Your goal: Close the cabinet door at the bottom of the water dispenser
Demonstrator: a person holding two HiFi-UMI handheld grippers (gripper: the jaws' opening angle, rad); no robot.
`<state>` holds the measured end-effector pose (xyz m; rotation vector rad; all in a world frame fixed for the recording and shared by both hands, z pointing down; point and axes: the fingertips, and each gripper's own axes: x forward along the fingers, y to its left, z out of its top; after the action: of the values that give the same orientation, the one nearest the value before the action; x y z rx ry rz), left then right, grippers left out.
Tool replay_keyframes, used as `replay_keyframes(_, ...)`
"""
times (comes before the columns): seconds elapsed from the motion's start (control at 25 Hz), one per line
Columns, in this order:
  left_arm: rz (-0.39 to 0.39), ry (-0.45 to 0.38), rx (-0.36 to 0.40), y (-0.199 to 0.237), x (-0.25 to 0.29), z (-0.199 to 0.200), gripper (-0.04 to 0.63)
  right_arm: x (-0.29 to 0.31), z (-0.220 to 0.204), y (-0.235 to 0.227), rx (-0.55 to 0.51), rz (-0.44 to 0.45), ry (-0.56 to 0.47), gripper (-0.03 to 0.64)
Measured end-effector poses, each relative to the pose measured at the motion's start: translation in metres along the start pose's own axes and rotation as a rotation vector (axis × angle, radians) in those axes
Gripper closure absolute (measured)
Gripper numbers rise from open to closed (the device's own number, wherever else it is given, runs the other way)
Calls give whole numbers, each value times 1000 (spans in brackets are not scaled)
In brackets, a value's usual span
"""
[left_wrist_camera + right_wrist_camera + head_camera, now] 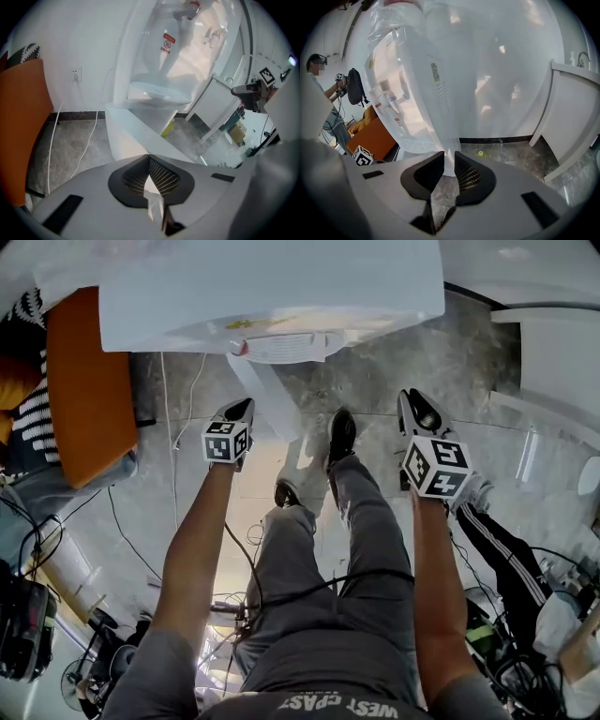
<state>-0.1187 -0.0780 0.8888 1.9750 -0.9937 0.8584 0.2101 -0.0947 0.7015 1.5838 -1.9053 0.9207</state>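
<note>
Approaching the open cabinet door, before the push

The cabinet door (266, 397) at the foot of the plastic-wrapped water dispenser (272, 287) stands swung out over the floor (450, 352) toward the person. It is a plain white panel seen edge-on from the head view, and it lies between the two grippers, nearer the left one. The left gripper (149, 159) points at the door's broad white face, close in front of it, with its fingers (166, 178) pressed together at the tips and nothing between them. The right gripper (446, 161) hangs off to the side, well apart from the door, its fingers a narrow slit apart and empty. Closing has not begun. The next move likely calls for the left gripper to meet the door's outer face near its free edge and sweep it back until it lies flush with the base.
</note>
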Motion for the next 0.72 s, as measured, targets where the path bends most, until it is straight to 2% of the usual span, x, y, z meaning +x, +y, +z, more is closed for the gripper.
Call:
replay_keyframes(0.44,-37,-17,56,-31,29,25,580,2,-5,-11,13,-6,5,528)
replay_keyframes(0.72,-23,-82,131,-46,55,53,580,6,-9,-26,13,-15,7,528)
